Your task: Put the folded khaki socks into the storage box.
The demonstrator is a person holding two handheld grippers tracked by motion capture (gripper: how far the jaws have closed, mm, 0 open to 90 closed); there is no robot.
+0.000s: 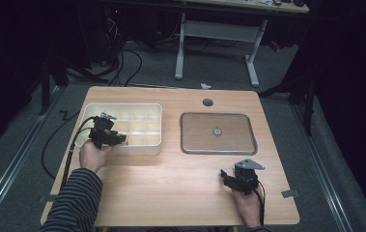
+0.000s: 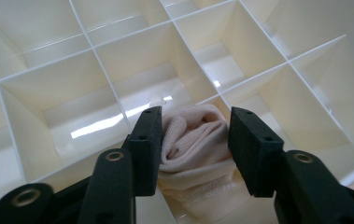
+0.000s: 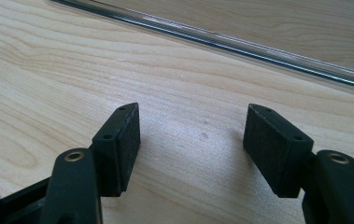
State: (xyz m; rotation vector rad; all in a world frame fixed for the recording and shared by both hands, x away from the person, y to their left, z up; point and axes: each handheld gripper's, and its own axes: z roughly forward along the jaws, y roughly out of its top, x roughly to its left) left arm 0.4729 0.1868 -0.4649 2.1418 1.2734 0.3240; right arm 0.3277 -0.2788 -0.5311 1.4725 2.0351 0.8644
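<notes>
Left gripper (image 2: 193, 140) seen at lower centre of left gripper view, jaws pinched on rolled cream sock (image 2: 195, 144). Sock held in compartment of white divided organizer box (image 1: 142, 118), left of centre in high view. Placement judged nearly done; release and withdrawal left. Right gripper (image 3: 193, 149) at lower right of high view, jaws spread, nothing held, resting over wooden table (image 1: 171, 183). Clear lid (image 1: 218, 133) laid right of box, apparently not yet fitted.
</notes>
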